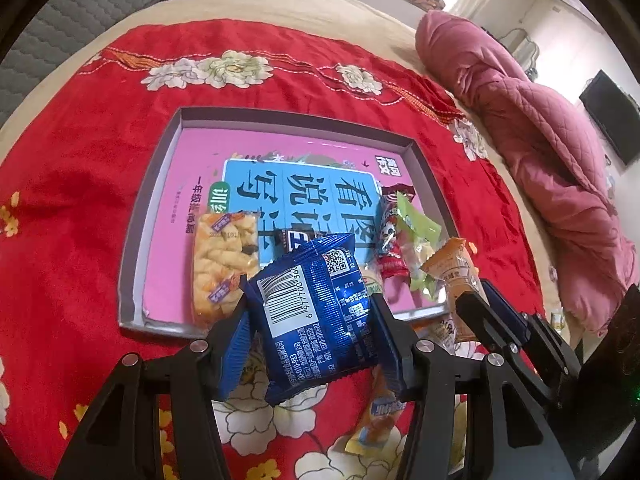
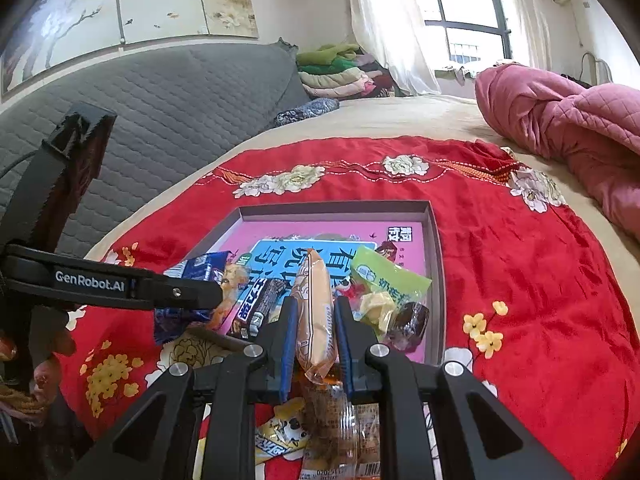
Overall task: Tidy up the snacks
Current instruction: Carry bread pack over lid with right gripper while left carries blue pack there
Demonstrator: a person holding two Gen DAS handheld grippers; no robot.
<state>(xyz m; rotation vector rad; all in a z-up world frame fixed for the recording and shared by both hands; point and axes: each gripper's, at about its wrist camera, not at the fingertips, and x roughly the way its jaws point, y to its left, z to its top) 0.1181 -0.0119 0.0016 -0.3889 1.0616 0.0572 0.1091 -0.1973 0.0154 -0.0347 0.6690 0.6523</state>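
In the left wrist view, my left tongs were closed on a blue foil packet, pinched at both side edges at lower centre of the frame, just short of the near wall of the shallow box. The box lay on the red flowered cloth spread over the bed, with a twisted-cracker pack already at its lower left and a red candy pack and green packet at its right. My right tongs showed at lower right, gripping an orange pack.

In the right wrist view, my right tongs were shut on a long orange snack bar standing nearly upright at lower centre, over the box's near edge. More wrapped snacks waited on the cloth below. I judged it best to carry each packet clear over the wall, lower it onto bare pink floor, and open only once it was low.
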